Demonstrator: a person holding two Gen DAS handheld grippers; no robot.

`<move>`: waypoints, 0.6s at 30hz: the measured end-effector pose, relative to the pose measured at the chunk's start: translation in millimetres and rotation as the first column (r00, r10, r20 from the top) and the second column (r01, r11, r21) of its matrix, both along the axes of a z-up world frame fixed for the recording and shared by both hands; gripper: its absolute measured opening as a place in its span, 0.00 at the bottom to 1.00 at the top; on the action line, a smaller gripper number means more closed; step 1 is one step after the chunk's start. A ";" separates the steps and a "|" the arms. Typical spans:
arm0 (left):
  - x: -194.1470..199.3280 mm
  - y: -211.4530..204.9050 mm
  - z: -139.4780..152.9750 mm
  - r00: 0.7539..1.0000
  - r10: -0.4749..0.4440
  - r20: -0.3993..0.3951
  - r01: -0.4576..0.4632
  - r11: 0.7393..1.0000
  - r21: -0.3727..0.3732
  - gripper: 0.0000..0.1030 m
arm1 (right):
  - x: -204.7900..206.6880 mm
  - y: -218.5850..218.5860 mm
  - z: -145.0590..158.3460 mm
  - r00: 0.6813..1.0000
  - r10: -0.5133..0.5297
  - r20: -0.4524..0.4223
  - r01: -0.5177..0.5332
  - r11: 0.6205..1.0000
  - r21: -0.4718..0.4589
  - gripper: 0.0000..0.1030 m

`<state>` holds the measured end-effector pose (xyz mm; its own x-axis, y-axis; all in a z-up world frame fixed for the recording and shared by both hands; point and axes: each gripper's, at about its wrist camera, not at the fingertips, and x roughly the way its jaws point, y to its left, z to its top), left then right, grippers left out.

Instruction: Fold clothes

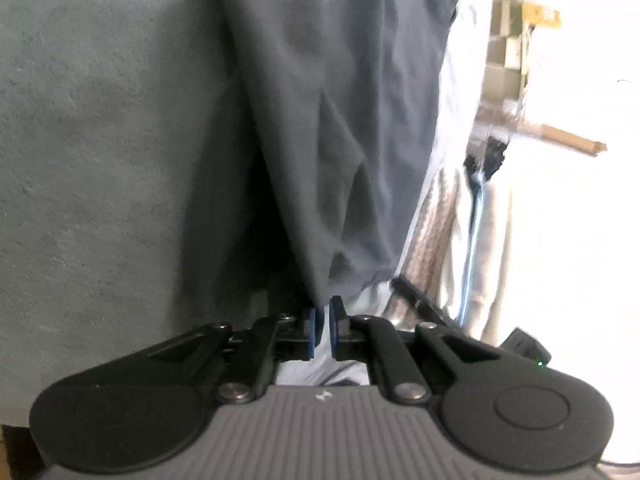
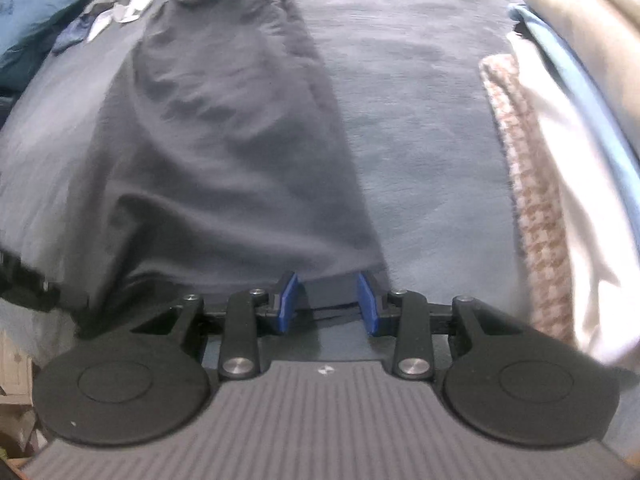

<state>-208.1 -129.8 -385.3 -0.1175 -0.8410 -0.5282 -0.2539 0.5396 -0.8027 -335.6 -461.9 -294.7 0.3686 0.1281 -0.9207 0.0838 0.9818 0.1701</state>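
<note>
Between the blue pads (image 1: 310,330) of the left hand-held gripper (image 1: 321,328), a corner of the dark grey garment (image 1: 336,120) is pinched; the jaws stand almost fully closed, with only a thin fold of cloth separating them. From that corner the garment rises away from the camera in long creases, and its shadow falls on the grey-blue surface (image 1: 100,140) on the left. To the right of the garment, in the left wrist view, lie a checked cloth (image 1: 434,224) and pale fabrics; that side is strongly overexposed and fine detail cannot be read.

In the right wrist view, the right hand-held gripper (image 2: 328,304) points steeply down at the near edge of the same garment (image 2: 224,140). Its jaws stand partly open, well apart. The garment's near edge lies across the tips of the pads (image 2: 287,300), but the pads do not press on it, and the gap between them shows mostly the grey-blue surface (image 2: 420,120).

The garment is spread on that surface, running from the pads toward the far left, wrinkled along its length. A stack of folded items sits at the right edge: checked cloth (image 2: 528,200), white fabric (image 2: 580,208), light blue fabric (image 2: 576,64). Loose blue and white clothes (image 2: 60,4) lie at the far left.
</note>
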 end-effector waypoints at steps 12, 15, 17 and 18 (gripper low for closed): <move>11.6 0.7 -6.1 0.999 -0.031 -0.018 0.033 0.991 0.131 0.07 | 2.8 55.6 -0.1 0.962 0.269 0.043 -0.269 0.963 -0.006 0.31; 14.4 6.3 -4.5 0.991 0.096 -0.088 -0.096 0.995 0.009 0.06 | 4.1 79.6 0.4 0.914 0.401 0.066 -0.399 0.916 -0.039 0.31; 16.1 7.1 -4.1 0.980 0.151 -0.128 -0.158 0.987 -0.041 0.06 | 2.7 93.7 3.4 0.877 0.473 0.086 -0.468 0.881 -0.068 0.31; 15.7 4.3 -4.1 0.976 0.169 -0.140 -0.179 0.982 -0.060 0.06 | 1.6 100.7 5.0 0.855 0.511 0.094 -0.505 0.859 -0.079 0.32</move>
<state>-192.4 -125.5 -389.4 -0.0315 -0.8897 -0.4554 -0.4466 0.4202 -0.7899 -334.0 -361.2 -289.7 0.3623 0.2798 -0.8891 -0.4448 0.8901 0.0988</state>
